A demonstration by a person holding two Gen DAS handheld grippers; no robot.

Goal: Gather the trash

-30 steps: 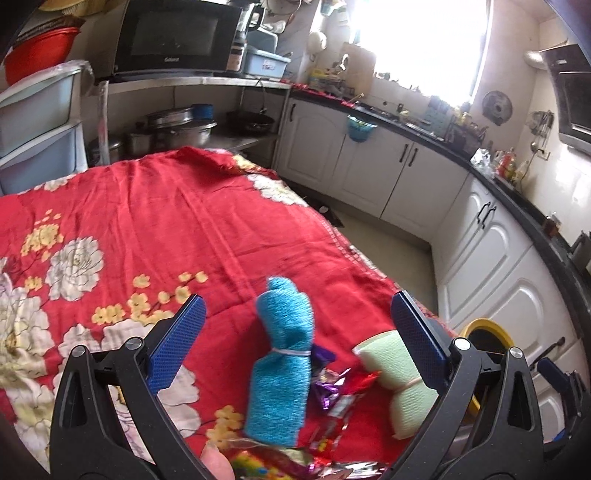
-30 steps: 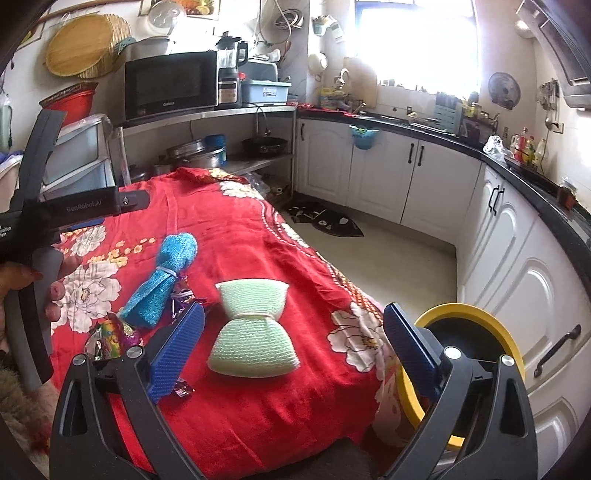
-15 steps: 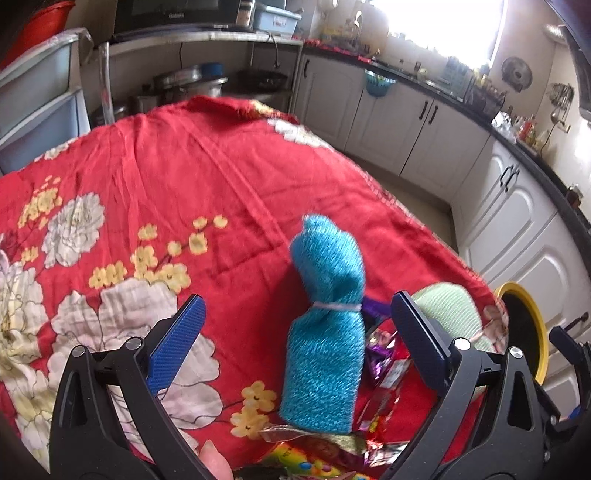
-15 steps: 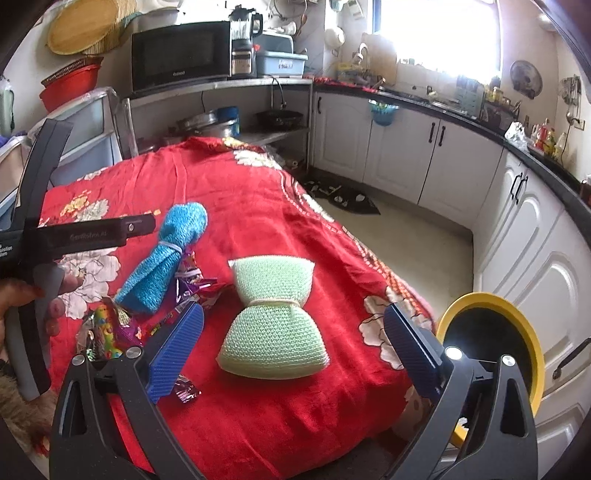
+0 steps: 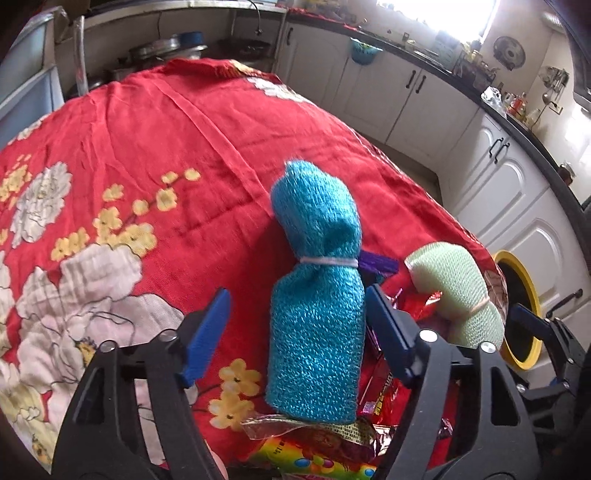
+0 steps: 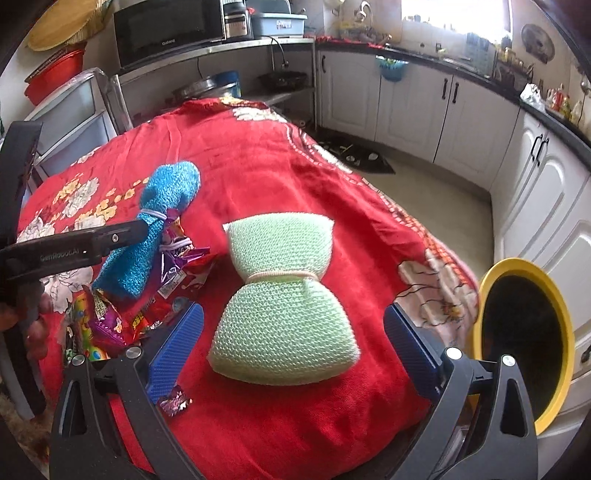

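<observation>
Trash, meaning the crinkled candy wrappers, lies in a loose heap on the red floral cloth of the worktop near its front edge, between the blue scrubber and the green scrubber, with some wrappers tucked under the blue one and 1 small purple scrap apart by the front edge. We judge the task barely begun: we see nothing in either claw, and we cannot see into the dark inside of the yellow-rimmed bin off the worktop's right edge. Our left claw has just been closing to a middling gap around the blue scrubber's lower half; its right pad looks to touch the scrubber and its left pad stands clear. Our right claw stands wide, 1 pad either side of the green scrubber and clear of it. Readable writing: "GenRobot.AI" on the left claw's arm, "Galanz" on the microwave; the wrappers' print is too small to read.
</observation>
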